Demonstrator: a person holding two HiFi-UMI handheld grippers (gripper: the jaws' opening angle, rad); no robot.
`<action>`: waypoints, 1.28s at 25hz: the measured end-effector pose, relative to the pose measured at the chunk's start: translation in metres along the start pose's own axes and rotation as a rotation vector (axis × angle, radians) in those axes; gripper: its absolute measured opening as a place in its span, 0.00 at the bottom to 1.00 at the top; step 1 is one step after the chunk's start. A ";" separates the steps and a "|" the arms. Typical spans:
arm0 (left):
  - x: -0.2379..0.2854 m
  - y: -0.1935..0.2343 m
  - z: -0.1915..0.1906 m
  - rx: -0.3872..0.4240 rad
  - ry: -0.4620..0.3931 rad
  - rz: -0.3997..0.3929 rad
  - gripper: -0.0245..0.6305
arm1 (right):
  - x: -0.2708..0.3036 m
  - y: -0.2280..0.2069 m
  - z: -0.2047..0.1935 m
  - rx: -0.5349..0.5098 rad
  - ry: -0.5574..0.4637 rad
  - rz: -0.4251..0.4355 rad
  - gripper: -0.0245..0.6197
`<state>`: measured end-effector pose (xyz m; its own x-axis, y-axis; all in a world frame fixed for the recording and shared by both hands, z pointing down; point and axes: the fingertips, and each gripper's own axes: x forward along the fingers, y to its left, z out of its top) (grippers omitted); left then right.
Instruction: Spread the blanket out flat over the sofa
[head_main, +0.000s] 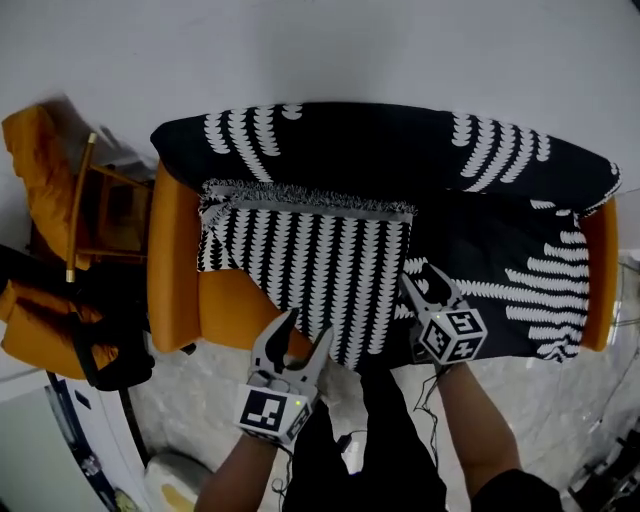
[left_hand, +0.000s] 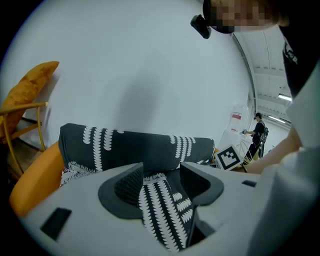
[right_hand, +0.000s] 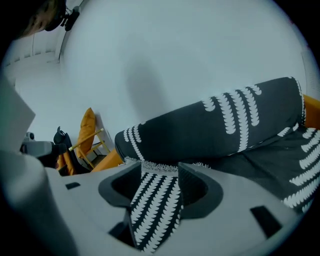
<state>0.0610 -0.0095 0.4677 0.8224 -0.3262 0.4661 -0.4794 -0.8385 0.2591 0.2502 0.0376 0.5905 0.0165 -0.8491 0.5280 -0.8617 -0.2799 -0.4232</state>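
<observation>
Jaws of the left gripper (head_main: 310, 323) are spread wide with nothing clamped. Its own view shows a band of striped cloth running through the gap, and the pads look clear of it. The right gripper (head_main: 425, 285) reads the same: jaws parted, striped cloth in the gap, no pinch visible. Both sit at the front edge of the sofa (head_main: 172, 262) seat, the left one left of centre as the person faces the sofa, the right one about mid-seat, either side of the turned-back flap (head_main: 300, 265). Judgement: this straddling placement suits taking the flap by its two lower edges, one gripper each, so it can be drawn out evenly. The flap shows the white-striped reverse, and its fringe (head_main: 300, 198) lies along the foot of the sofa back. The rest of the blanket (head_main: 400, 150) is draped black side up over the sofa back and the right part of the seat, reaching the right arm of the sofa. The left part of the seat and the left arm are bare orange. Judgement: task partly done, flap not yet opened out toward the left arm. Pose: left forearm (head_main: 235, 478) and right forearm (head_main: 480, 440) reach in from the front of the sofa, grippers aimed at the sofa back and tipped somewhat downward. A wooden chair (head_main: 95, 215) with orange cushions stands beyond the sofa's left arm.
</observation>
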 end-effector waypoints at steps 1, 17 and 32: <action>0.007 0.002 -0.004 -0.002 0.000 -0.002 0.37 | 0.010 -0.008 -0.007 0.009 0.010 -0.001 0.41; 0.062 0.027 -0.071 -0.084 0.081 -0.006 0.37 | 0.126 -0.092 -0.108 0.108 0.178 -0.074 0.42; 0.055 0.010 -0.061 -0.112 0.083 -0.011 0.37 | 0.121 -0.115 -0.087 0.091 0.205 -0.156 0.11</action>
<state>0.0827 -0.0097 0.5474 0.8020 -0.2761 0.5297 -0.5053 -0.7864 0.3552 0.3072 0.0065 0.7671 0.0342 -0.6865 0.7264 -0.8074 -0.4473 -0.3847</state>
